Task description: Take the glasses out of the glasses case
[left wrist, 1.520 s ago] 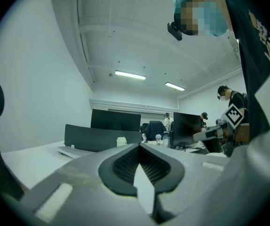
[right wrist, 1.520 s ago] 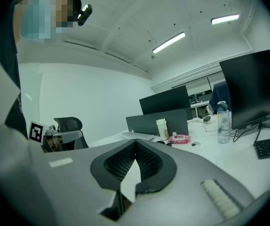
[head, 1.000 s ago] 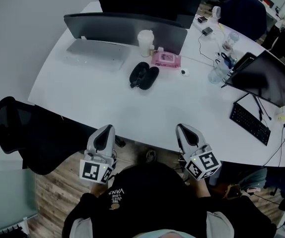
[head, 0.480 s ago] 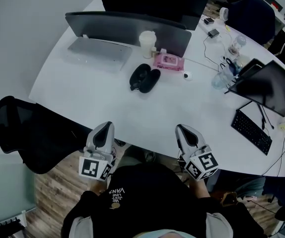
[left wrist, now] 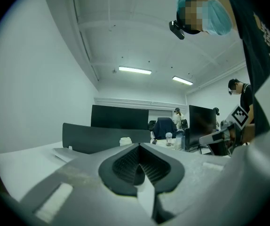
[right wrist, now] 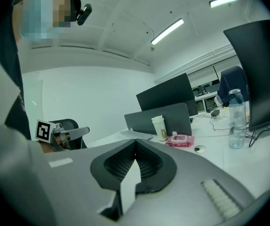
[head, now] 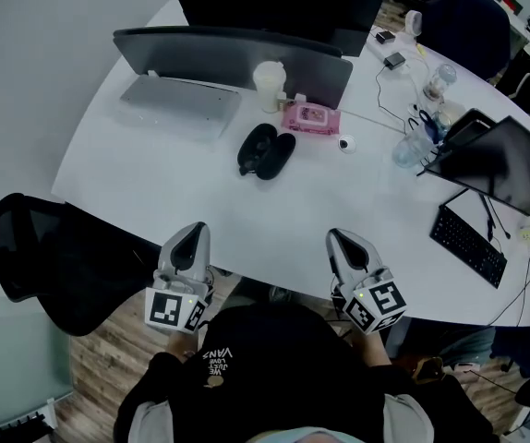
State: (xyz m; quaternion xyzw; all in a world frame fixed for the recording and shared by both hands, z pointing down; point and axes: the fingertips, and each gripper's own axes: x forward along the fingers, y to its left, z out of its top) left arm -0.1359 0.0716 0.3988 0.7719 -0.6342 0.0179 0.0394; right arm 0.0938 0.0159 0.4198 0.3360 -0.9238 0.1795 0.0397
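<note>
The black glasses case (head: 265, 150) lies in the middle of the white table (head: 154, 173), in front of a pink pack; it looks like two rounded halves side by side, and I cannot make out glasses in it. My left gripper (head: 193, 231) hangs at the table's near edge, shut and holding nothing. A little to its right at the same edge, my right gripper (head: 338, 239) is also shut with nothing in it. Both are well short of the case. In the left gripper view my left gripper (left wrist: 139, 166) hides the case; my right gripper (right wrist: 134, 149) does the same in its own view.
Behind the case stand a pale cup (head: 270, 83), a pink wipes pack (head: 311, 116) and a grey screen (head: 228, 44). A silver keyboard (head: 177, 104) lies at the left. A water bottle (head: 411, 146), a dark monitor (head: 500, 160) and a black keyboard (head: 468, 247) crowd the right. A black chair (head: 53, 257) stands left.
Both grippers have edged forward to the table's near edge, side by side. Both stay shut. The case has not moved.
</note>
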